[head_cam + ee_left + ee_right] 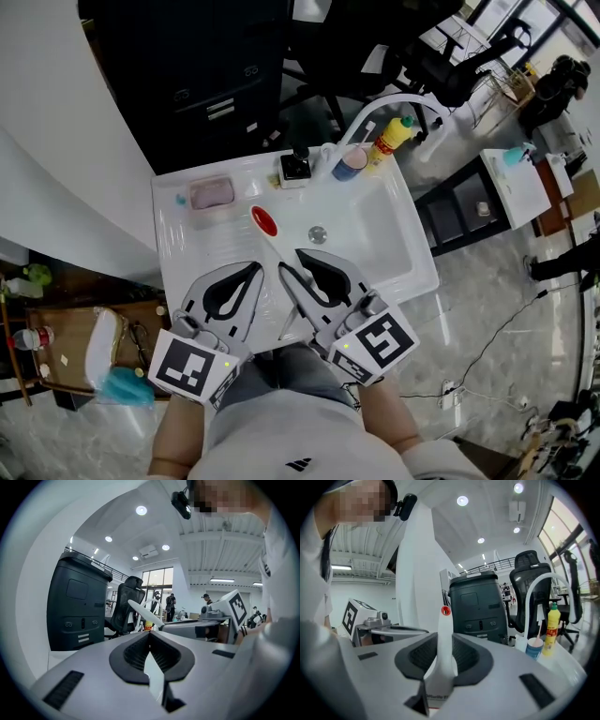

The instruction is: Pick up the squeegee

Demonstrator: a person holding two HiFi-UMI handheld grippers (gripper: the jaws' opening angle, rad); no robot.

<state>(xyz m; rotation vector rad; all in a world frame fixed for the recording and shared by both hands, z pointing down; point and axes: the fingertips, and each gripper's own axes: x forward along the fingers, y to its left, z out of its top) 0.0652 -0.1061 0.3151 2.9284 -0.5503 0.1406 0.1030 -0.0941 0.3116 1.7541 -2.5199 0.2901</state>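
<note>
The squeegee (pixel 272 246) has a long white handle with a red end, and it hangs over the white sink (pixel 394 267). My right gripper (pixel 291 260) is shut on the handle's lower part, and the red end points away from me. In the right gripper view the handle (pixel 444 644) stands up between the black pads, red end on top. My left gripper (pixel 255 267) hovers just left of it, shut with nothing in it. The left gripper view shows its pads meeting at the tip (pixel 150 633), with the squeegee handle (pixel 143 612) beyond.
On the sink's back ledge stand a pink soap dish (pixel 211 193), a small black item (pixel 296 167), a blue cup (pixel 352 164) and a yellow bottle (pixel 394 141) beside the white faucet (pixel 394 101). A black cabinet (pixel 206 66) stands behind. A low brown table (pixel 66 347) is at the left.
</note>
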